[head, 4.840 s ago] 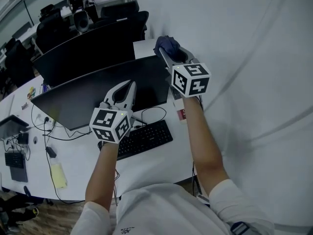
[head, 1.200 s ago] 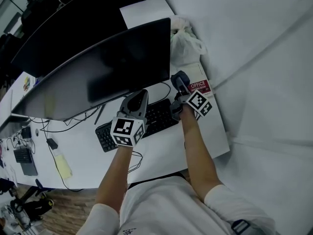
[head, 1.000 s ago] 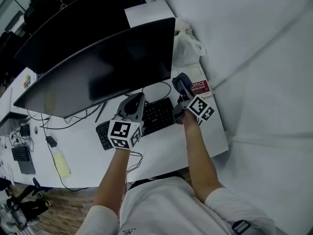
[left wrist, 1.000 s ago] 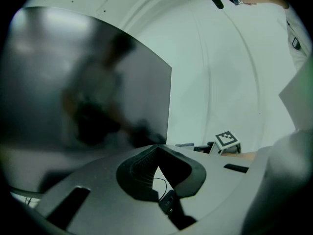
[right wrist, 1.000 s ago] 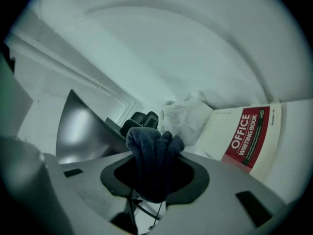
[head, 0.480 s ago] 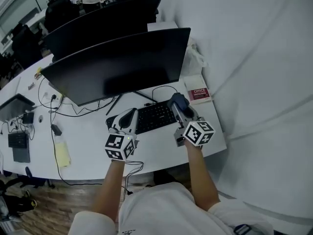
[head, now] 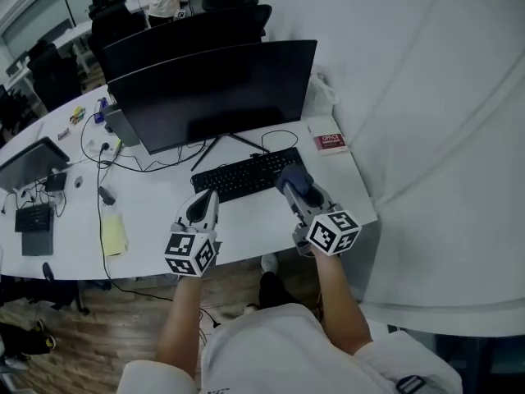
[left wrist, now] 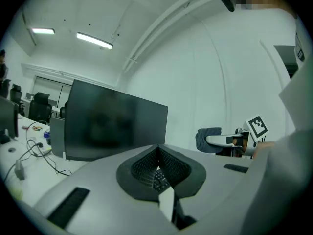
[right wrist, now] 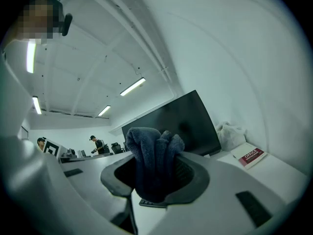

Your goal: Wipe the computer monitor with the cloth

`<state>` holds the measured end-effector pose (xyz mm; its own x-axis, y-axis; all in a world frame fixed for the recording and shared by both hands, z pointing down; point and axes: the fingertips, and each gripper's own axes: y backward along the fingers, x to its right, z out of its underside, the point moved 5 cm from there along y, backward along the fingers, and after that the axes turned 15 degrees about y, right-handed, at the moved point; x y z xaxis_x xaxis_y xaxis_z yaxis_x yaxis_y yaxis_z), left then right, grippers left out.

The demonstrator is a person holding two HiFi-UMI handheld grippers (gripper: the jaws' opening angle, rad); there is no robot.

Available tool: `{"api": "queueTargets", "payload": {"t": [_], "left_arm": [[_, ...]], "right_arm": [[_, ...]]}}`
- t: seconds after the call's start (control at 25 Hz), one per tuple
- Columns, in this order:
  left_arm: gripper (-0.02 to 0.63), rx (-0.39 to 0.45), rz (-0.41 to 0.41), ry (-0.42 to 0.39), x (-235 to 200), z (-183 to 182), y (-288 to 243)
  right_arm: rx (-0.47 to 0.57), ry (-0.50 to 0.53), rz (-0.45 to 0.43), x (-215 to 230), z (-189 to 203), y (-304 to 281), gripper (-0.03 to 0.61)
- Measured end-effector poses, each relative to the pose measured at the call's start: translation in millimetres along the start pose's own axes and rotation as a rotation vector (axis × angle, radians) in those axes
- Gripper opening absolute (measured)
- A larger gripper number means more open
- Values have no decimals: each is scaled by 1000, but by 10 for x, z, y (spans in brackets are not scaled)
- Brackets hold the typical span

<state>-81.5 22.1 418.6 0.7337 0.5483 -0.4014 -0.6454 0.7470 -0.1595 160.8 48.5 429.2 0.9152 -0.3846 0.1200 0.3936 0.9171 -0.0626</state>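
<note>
Both pulled back from monitor (head: 215,89) to near edge of desk (head: 254,222). Right gripper (head: 290,187) clamps cloth (head: 295,176), now well apart from monitor. Left gripper (head: 205,200) jaws together, empty. Wipe prob. done or paused.

The cloth (right wrist: 154,165) is dark blue, thick and fuzzy, a towelling pile bunched in soft folds. The fingers (right wrist: 197,179) of the right gripper (head: 294,189) have matt black pads with a fine meshed texture, set in smooth, matt grey plastic shells. The left gripper (head: 208,197) has the same finish. The monitor (head: 221,89) has a dark, smooth screen with a dull sheen. The worktop (head: 254,220) is smooth and white. The keyboard (head: 246,175) is matt black plastic. The floor (head: 107,318) looks like brown wood planks. The white bag (right wrist: 230,133) is thin, crinkled plastic.
</note>
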Motion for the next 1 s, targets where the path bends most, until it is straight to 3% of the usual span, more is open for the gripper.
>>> {"api": "queueTargets", "payload": {"t": [0.4, 1.0], "left_arm": [[9, 35, -3, 12, 148, 59, 866], [9, 84, -35, 29, 476, 67, 907]], "right_arm": [[-5, 150, -19, -677, -210, 562, 137], [-16, 194, -99, -542, -356, 819, 137]]}}
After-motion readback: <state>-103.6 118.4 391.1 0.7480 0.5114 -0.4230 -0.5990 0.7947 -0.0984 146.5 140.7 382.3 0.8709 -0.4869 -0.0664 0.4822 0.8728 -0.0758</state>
